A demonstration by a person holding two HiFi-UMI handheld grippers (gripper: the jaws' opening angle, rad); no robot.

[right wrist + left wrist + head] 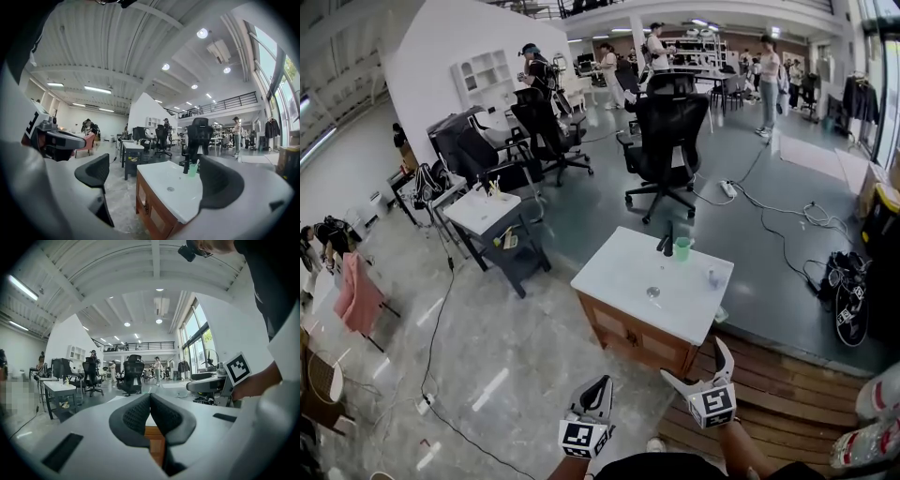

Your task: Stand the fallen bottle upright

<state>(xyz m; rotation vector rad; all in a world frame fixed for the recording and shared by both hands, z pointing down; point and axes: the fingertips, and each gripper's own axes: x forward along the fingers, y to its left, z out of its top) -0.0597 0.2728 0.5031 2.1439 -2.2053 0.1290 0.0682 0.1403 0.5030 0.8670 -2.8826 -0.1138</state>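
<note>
A white sink-top cabinet (pixel 614 272) (pixel 157 176) stands ahead of me. On its right side lies a small clear object (pixel 712 277), too small to confirm as the bottle; the right gripper view does not show it. A green cup (pixel 682 247) (pixel 193 169) stands by the black faucet (pixel 666 242) (pixel 186 166) at the far edge. My left gripper (pixel 598 386) (pixel 150 397) hangs short of the cabinet, jaws pressed together on nothing. My right gripper (pixel 694 361) (pixel 157 178) is open and empty, near the cabinet's front corner.
A wooden platform (pixel 787 394) lies under and to the right of the cabinet. A black office chair (pixel 670 131) stands behind it, and a small cart (pixel 492 220) to the left. Cables (pixel 787 225) run over the floor at the right. People stand far back.
</note>
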